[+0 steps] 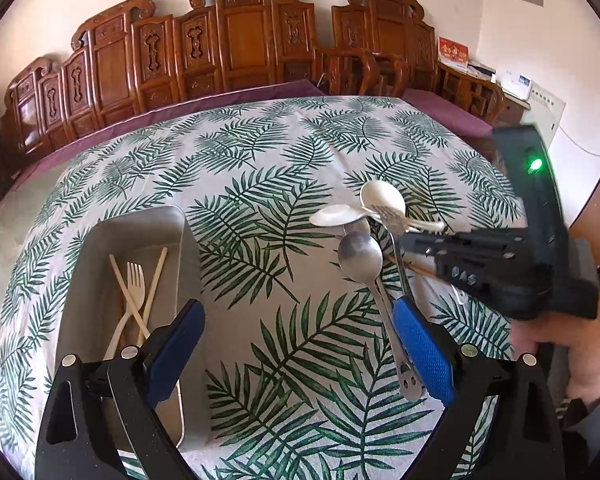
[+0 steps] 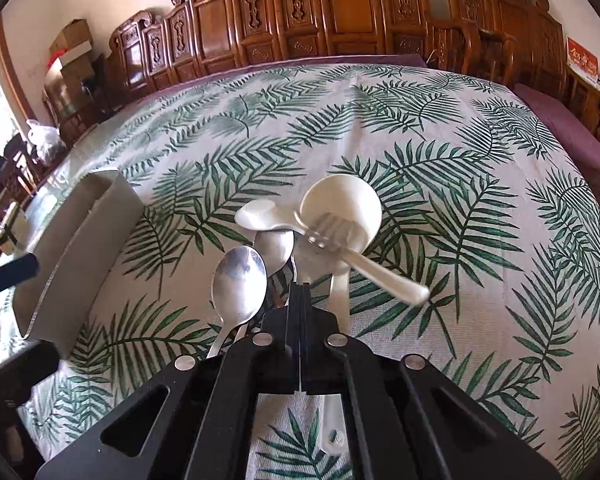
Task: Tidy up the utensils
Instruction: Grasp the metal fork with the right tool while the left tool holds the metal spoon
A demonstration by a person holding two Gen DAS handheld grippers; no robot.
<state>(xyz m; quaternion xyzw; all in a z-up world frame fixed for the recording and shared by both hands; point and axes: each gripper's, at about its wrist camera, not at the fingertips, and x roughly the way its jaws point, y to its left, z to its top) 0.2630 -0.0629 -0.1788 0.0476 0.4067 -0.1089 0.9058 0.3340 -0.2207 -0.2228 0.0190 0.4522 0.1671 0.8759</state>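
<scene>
- Grey tray (image 1: 100,248), lower left of my left view, shows a fork (image 1: 134,280) inside; my right view doesn't.
- My left gripper (image 1: 296,344) gapes, empty.
- My right gripper (image 2: 300,292) is closed; contents unclear.

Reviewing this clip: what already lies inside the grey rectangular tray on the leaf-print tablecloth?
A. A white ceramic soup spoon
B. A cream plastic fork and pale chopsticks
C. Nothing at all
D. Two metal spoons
B: the left wrist view shows a cream plastic fork crossed with pale chopsticks in the grey rectangular tray, while the spoons lie outside it on the cloth.
</scene>
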